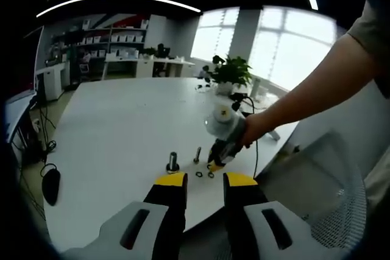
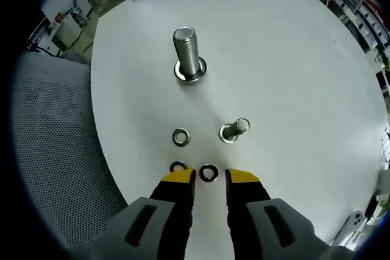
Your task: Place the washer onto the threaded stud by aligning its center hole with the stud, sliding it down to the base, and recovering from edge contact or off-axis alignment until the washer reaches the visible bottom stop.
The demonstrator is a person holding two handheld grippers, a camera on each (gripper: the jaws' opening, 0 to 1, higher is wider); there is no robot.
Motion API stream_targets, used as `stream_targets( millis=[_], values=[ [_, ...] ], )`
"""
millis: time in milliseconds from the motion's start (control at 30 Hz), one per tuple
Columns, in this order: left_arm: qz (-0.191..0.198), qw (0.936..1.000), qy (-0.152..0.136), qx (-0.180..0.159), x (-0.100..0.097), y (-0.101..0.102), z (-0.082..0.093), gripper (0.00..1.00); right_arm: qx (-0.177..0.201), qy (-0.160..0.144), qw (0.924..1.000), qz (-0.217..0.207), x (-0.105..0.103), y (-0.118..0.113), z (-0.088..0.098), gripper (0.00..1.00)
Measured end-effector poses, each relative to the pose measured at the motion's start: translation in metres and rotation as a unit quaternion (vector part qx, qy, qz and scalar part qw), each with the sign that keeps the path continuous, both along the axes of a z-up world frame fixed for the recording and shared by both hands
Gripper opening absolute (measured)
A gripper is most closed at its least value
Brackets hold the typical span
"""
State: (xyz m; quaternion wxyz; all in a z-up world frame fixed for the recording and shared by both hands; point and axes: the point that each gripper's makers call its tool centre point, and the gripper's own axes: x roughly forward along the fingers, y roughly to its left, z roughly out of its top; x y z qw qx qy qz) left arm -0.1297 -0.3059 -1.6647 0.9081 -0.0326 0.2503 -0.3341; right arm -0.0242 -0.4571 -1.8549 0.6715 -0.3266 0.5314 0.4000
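A big threaded stud [image 2: 187, 52] stands upright on the white table [image 2: 292, 59] with a washer round its base. Nearer stands a small stud [image 2: 234, 130], and a silver washer [image 2: 181, 137] lies flat to its left. A dark washer [image 2: 208, 173] lies on the table just ahead of the gap between the tips of my open right gripper [image 2: 210, 178]. Another dark ring [image 2: 177, 167] peeks out by the left tip. In the left gripper view my left gripper [image 1: 206, 181] hangs open near the table edge, behind the big stud [image 1: 173, 162] and the right gripper [image 1: 214, 164].
A grey mesh chair [image 2: 49, 150] sits beside the table edge, also the mesh chair [image 1: 329, 199] at right. A person's arm [image 1: 317, 83] reaches in from the right. A black mouse [image 1: 51, 185] and cable lie at the left edge; a potted plant [image 1: 230, 71] stands at the far side.
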Motion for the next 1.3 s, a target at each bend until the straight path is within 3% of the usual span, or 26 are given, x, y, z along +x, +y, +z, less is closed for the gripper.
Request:
stream_targets(
  millis=[400, 533, 733, 833, 967, 1167, 1300],
  values=[
    [-0.001, 1.0, 0.001, -0.001, -0.0002, -0.0005, 0.0002, 0.2, -0.037, 0.013, 0.9982, 0.047, 0.0005, -0.0003, -0.0007, 0.16],
    [-0.002, 1.0, 0.0, -0.002, 0.0, -0.0009, 0.0005, 0.19, -0.068, 0.015, 0.9953, 0.067, -0.0002, 0.0017, -0.0011, 0.16],
    [-0.002, 1.0, 0.002, -0.001, 0.0001, -0.0007, -0.0004, 0.18, -0.094, 0.028, 0.9946, 0.032, 0.0017, 0.0013, -0.0016, 0.16],
    [0.001, 1.0, 0.002, -0.001, 0.0004, 0.0001, -0.0004, 0.18, -0.099, 0.022, 0.9942, 0.036, -0.0004, 0.0015, -0.0017, 0.15],
    [0.002, 1.0, 0.002, -0.001, 0.0008, 0.0004, -0.0002, 0.18, -0.08, 0.013, 0.9965, 0.019, -0.0024, 0.0019, -0.002, 0.14],
    [0.003, 1.0, 0.002, -0.002, 0.0007, 0.0003, 0.0001, 0.18, -0.053, -0.032, 0.998, 0.011, -0.0014, 0.001, -0.0023, 0.14],
    [0.003, 1.0, 0.001, -0.001, 0.0006, 0.0004, 0.0001, 0.18, -0.028, -0.033, 0.9989, -0.02, 0.0002, -0.001, -0.0016, 0.14]
  ],
)
